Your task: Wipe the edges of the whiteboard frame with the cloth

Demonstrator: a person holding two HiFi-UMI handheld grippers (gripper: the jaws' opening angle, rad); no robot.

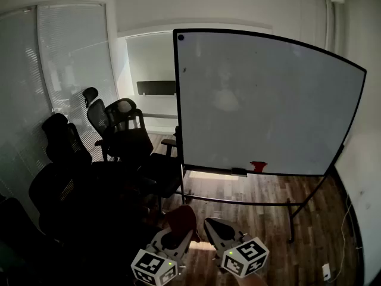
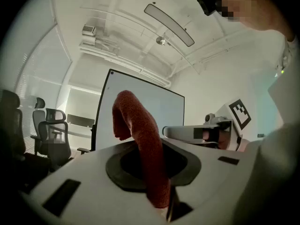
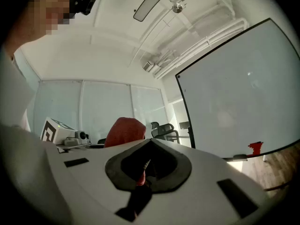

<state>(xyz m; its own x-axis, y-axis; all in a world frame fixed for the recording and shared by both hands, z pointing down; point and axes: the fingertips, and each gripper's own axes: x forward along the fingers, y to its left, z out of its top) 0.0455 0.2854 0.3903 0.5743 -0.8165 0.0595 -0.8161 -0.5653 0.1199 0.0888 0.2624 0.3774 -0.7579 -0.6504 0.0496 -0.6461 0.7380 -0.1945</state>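
Room: dim office, wood floor (image 1: 262, 189), office chairs (image 1: 119, 136) bunched at left, glass wall behind them.
Whiteboard: whiteboard (image 1: 262, 100) on a rolling stand (image 1: 290, 219), face mostly clean, dark frame (image 1: 177, 100) all round.
Tray: eraser (image 1: 238, 171) and a small red item (image 1: 258, 166) sit on the bottom ledge.
Cloth: red cloth (image 2: 140, 139) stands up out of the left jaws in a curled roll, low in front of the person and well apart from the board.
Left gripper: left gripper (image 1: 175, 237) is clamped on the cloth's lower end; most of the cloth is free above the pinch.
Right gripper: right gripper (image 1: 215, 228) sits just beside the left with its jaws together. A thin red sliver shows at the seam; can't tell if that's a cloth corner or gripper hardware.
Stage: judging by the gap to the board, no frame contact yet.
Risk 1: the short pinch may let the cloth drag out along the frame.
Risk 2: side push could roll the stand or swing the board.
Risk 3: a bottom-edge pass could knock the eraser and red item off.
Risk 4: the chairs crowd the left edge, so there's a snag or bump on that side.
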